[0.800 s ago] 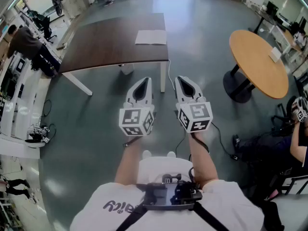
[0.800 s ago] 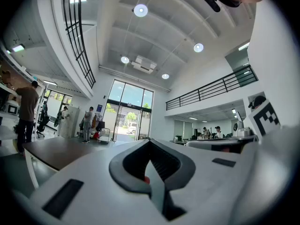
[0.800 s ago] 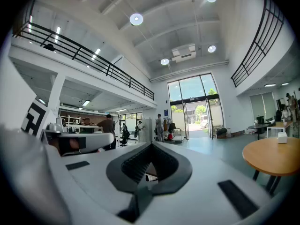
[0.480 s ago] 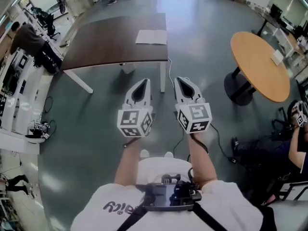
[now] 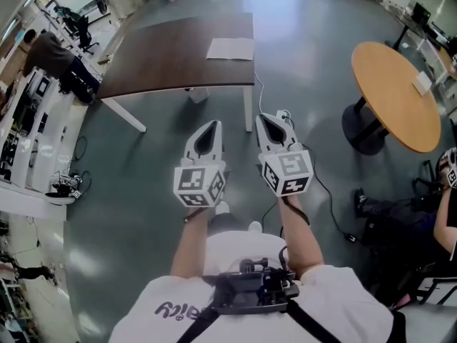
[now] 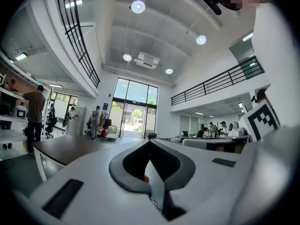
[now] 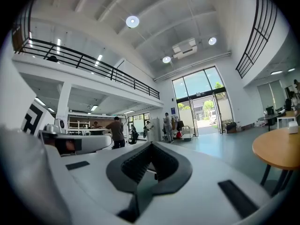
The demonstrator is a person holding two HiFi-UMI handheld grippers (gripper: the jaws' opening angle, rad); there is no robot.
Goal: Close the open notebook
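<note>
Judging by how things lie, the closing is not yet begun: the open notebook (image 5: 230,48) lies flat on the dark table (image 5: 164,63), close to its right-hand edge and well apart from both tools. The left gripper (image 5: 209,128) and the right gripper (image 5: 271,126) are held level, side by side before the body, each with its jaws pressed together and nothing between them. A cover cannot be pinched by jaws so closed, and if it is only nudged the light book may be slid across the smooth top and over the near edge. Which way the spine runs cannot be made out from here, so the wrong leaf might be lifted. A cable (image 5: 325,191) trails over the grey floor (image 5: 143,191) between the person and the table, and a foot could be caught in it. A round orange table (image 5: 400,113) stands to the right, and people are seen at benches on the left of a tall, bright hall
</note>
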